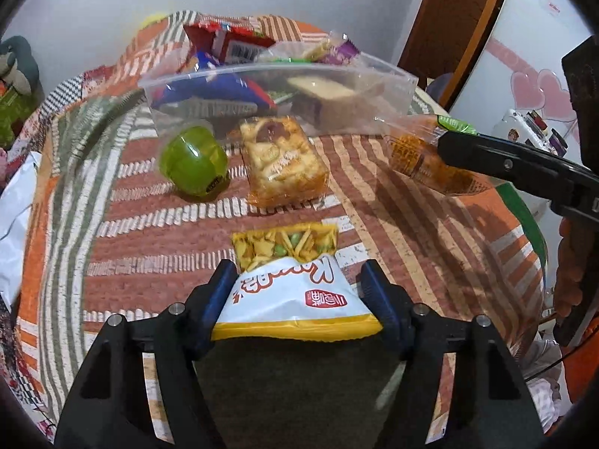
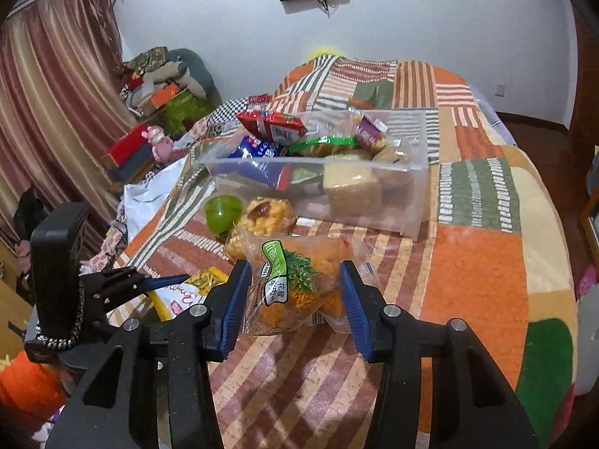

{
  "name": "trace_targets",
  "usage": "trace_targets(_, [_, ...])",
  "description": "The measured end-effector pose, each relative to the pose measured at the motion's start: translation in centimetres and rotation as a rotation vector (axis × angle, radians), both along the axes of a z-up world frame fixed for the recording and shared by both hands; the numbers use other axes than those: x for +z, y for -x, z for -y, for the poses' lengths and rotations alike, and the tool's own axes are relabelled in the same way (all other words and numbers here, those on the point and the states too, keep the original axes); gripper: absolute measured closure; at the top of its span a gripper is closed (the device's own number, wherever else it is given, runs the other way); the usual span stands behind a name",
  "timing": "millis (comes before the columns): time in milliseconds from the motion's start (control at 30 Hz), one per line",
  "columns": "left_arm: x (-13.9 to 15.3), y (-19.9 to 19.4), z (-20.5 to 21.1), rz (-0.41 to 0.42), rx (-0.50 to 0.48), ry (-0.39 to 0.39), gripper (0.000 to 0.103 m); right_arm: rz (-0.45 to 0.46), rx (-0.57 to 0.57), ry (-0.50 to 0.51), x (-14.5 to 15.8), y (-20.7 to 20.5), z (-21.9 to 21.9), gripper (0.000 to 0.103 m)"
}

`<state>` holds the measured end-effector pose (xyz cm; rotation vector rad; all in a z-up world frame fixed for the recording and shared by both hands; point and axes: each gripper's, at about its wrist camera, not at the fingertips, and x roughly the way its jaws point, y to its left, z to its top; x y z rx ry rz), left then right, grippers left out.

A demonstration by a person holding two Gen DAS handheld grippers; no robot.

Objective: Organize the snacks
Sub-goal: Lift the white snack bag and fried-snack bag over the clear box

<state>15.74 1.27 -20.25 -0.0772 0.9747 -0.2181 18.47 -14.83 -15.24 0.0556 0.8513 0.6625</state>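
My left gripper (image 1: 299, 273) is shut on a white-and-yellow snack bag (image 1: 295, 288) and holds it above the bed. My right gripper (image 2: 295, 273) is shut on a clear packet of orange snack with a green label (image 2: 299, 284); it also shows at the right of the left wrist view (image 1: 423, 161). A clear plastic bin (image 1: 389, 89) (image 2: 415, 187) holding several snack packs stands ahead on the bed. In front of it lie a green jelly cup (image 1: 192, 161) (image 2: 221, 211) and a clear pack of golden crackers (image 1: 280, 161) (image 2: 262, 215).
The patchwork orange, green and striped bedspread (image 2: 475, 269) covers the bed. A white plastic bag (image 1: 15, 217) lies at the left edge. Boxes and soft toys (image 2: 164, 89) are piled by the curtain. A door and white fridge (image 1: 524, 75) stand at right.
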Motion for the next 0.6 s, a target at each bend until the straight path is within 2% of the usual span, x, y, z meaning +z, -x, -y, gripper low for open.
trace_targets(333, [4.2,0.6,-1.8,0.112,0.053,0.005,0.036,0.042,-0.025,-0.032,1.8,-0.5,0.9,0.058])
trace_targets(367, [4.5,0.5,-2.0,0.119,0.057,0.007,0.039,0.047,-0.028,-0.035,2.0,-0.6,0.9,0.058])
trace_targets(433, [5.1,0.1,-2.3,0.122,0.061,0.016,0.066,0.059,-0.033,-0.037,2.4,-0.8,1.0,0.058])
trace_targets(467, [5.2,-0.2,-2.5,0.109,0.062,0.025,0.090,0.062,-0.035,-0.041,2.5,-0.9,1.0,0.058])
trace_targets(567, [5.2,-1.3,-3.5,0.075,0.075,0.090,0.091,0.068,-0.039,-0.047,2.7,-1.2,1.1,0.058])
trace_targets(600, [5.2,-1.4,-3.7,0.069,0.084,0.087,0.091,0.070,-0.039,-0.049,2.7,-1.2,1.2,0.058])
